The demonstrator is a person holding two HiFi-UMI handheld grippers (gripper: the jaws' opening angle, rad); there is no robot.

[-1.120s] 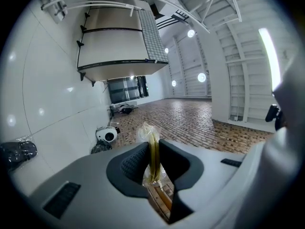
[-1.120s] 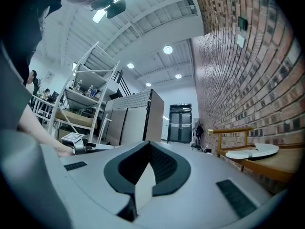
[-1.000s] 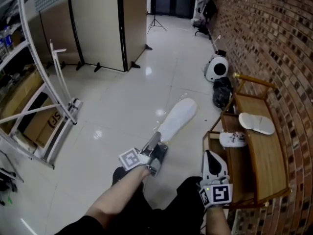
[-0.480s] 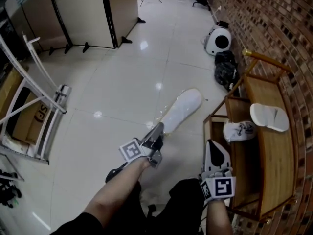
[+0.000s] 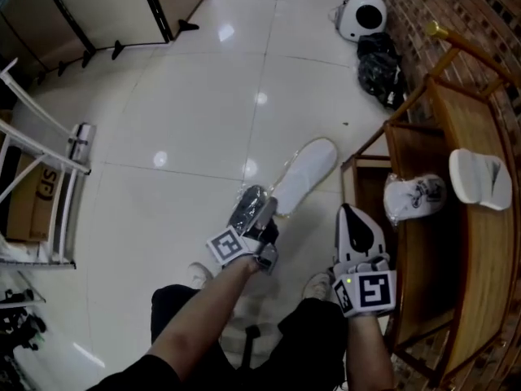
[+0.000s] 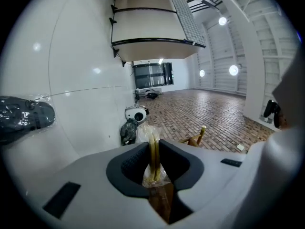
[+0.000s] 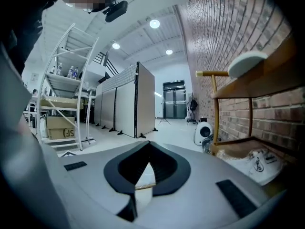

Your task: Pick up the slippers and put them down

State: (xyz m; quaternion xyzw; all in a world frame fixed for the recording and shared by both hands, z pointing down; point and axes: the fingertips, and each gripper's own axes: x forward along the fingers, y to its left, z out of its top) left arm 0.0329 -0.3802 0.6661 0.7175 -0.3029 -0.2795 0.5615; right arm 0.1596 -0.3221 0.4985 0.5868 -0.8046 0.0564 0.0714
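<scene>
Holding: the left gripper (image 5: 264,214) was clamped on one end of a white slipper (image 5: 305,173) in clear plastic wrap, with the slipper's thin yellowish edge squeezed between the pads.
Long axis: the slipper ran from the left gripper away and to the right, over the white floor (image 5: 187,120). Its far end was just beside the front left corner of the wooden rack (image 5: 488,259).
Nearer hand: the right gripper (image 5: 354,222), jaws pressed together on nothing, hung by the rack's left edge, apart from the held slipper.
Rack contents: the upper shelf carried a second white slipper (image 5: 480,177) by its wall-side edge. The lower shelf carried a wrapped printed slipper (image 5: 415,198) towards its far end.
Next move: probably laying the held slipper flat on the floor beneath it.
</scene>
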